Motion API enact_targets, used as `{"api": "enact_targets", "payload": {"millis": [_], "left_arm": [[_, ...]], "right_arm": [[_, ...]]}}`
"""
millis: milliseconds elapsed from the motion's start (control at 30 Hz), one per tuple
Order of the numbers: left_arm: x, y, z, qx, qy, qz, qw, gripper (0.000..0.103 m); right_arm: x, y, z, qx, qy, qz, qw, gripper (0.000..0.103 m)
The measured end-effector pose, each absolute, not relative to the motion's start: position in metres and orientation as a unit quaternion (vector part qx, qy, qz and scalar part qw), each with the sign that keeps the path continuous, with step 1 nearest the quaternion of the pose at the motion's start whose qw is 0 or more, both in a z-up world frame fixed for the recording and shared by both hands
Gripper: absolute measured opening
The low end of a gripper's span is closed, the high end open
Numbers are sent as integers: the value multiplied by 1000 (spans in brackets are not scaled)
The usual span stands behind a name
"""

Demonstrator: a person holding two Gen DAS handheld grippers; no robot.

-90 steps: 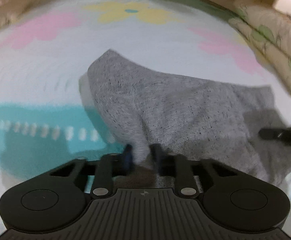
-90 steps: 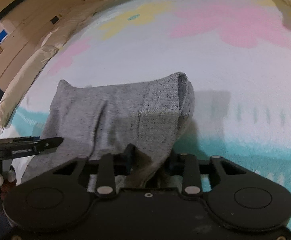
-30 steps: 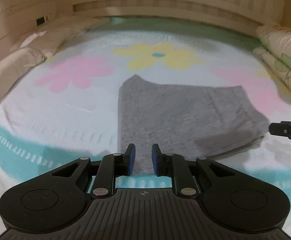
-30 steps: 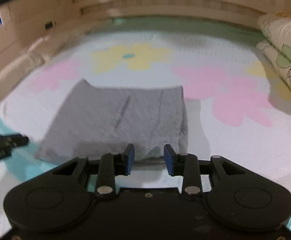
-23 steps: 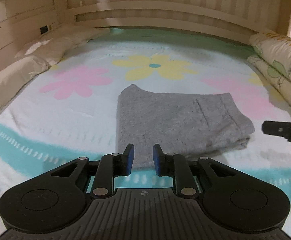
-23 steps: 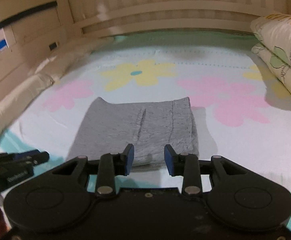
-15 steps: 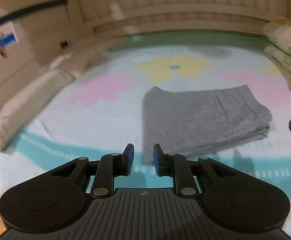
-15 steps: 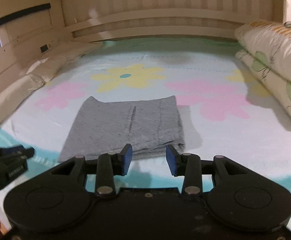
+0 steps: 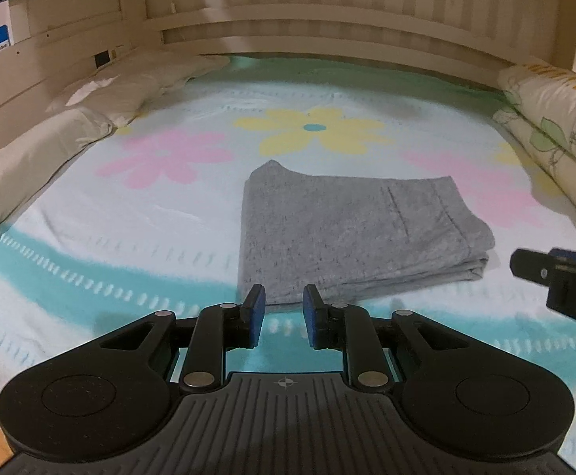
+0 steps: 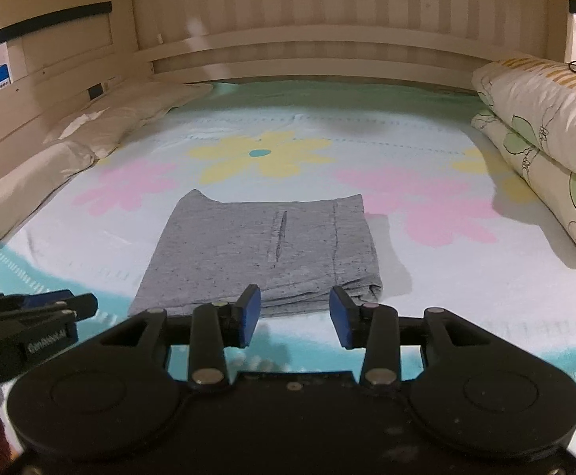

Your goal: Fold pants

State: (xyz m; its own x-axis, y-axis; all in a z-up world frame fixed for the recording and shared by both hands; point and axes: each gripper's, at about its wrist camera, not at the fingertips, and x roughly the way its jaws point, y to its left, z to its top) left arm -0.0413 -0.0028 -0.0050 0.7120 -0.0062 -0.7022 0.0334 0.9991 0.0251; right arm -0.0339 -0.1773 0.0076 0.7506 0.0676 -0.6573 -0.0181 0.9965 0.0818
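While folded pants [image 9: 351,233] lie beyond both fingers, left gripper [image 9: 284,312] narrowly apart, right gripper [image 10: 293,316] just opening wider, both empty.

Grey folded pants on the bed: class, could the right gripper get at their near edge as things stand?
Probably yes. The right gripper is open with nothing between its pads, and the grey folded pants lie flat just ahead on the flowered bedspread, nothing lying between them.

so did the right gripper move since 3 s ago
Yes. The right gripper has backed away from the pants, its fingers just opening and empty; against the yellow flower, it now sits farther back.
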Motion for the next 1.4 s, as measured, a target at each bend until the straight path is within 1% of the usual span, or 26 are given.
{"api": "enact_targets", "payload": {"millis": [633,1400], "left_arm": [[-32,-3,-17,17,410,-6,912,20],[-33,-4,-17,21,412,-8,911,20]], "right_arm": [[-19,-180,1,64,380,16,923,42],[-14,-179,-9,56,393,12,918,42]]}}
